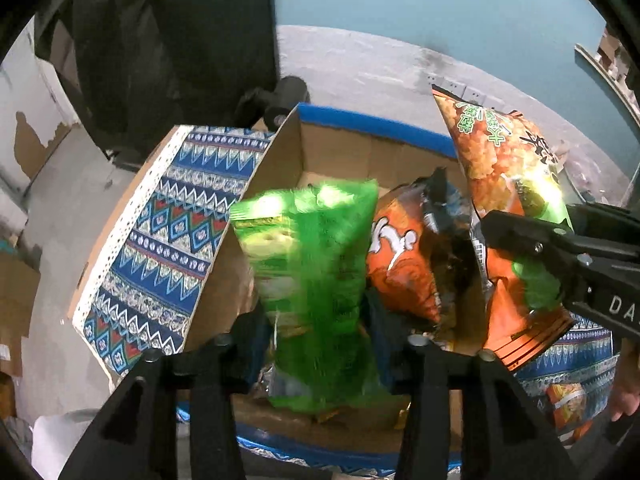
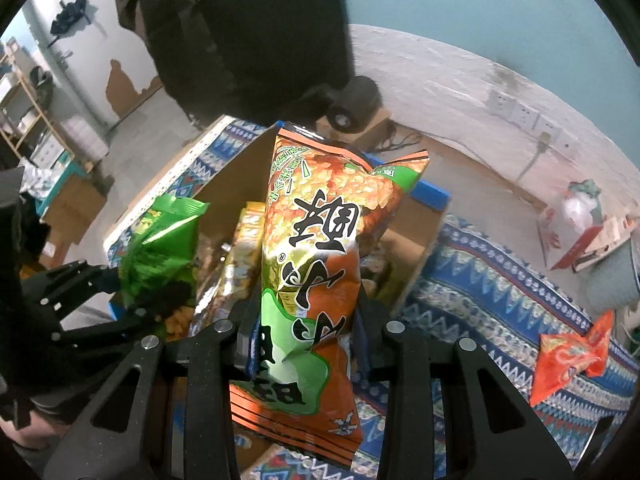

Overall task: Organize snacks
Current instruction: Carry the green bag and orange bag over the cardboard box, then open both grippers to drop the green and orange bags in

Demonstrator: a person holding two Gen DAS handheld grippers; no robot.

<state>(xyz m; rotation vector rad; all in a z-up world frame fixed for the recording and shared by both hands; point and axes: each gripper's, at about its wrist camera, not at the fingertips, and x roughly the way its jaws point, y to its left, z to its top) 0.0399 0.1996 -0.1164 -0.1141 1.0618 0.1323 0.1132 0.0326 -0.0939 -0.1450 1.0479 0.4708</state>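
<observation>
Two bags are being handled at once here, both headed for the cardboard box (image 1: 340,148) that is sitting on the patterned cloth (image 2: 500,280). A green snack bag (image 1: 312,280) is being held upright by the left gripper (image 1: 316,344), its fingers closed on the lower part of the bag, right over the near edge of the box. It's blurred, so it's probably being moved. An orange-and-green snack bag (image 2: 316,264) is being pinched by the right gripper (image 2: 308,340) around its lower half, top end pointing away, over the box's right edge.

Already lying inside the box: another orange bag (image 1: 400,256) toward the middle, and in the right wrist view a yellowish bag (image 2: 244,248) tucked against the left side. One more small orange packet (image 2: 568,356) is being left out on the cloth, well off to the right of the box.

As for handling, these look like puffed, air-filled foil bags, so they're likely being felt as very light, squishy and a bit slippery. Squeeze too hard in the middle and the contents are getting crushed, or the bag might pop. The sealed seam at the top or bottom would be the safer spot, since it's flat and stiff and nothing is getting broken there. Held by the belly like now, the bags are bulging between the fingers and could be slipping out if tilted.

The box is already getting crowded, so space is being judged as tight for standing both in.
</observation>
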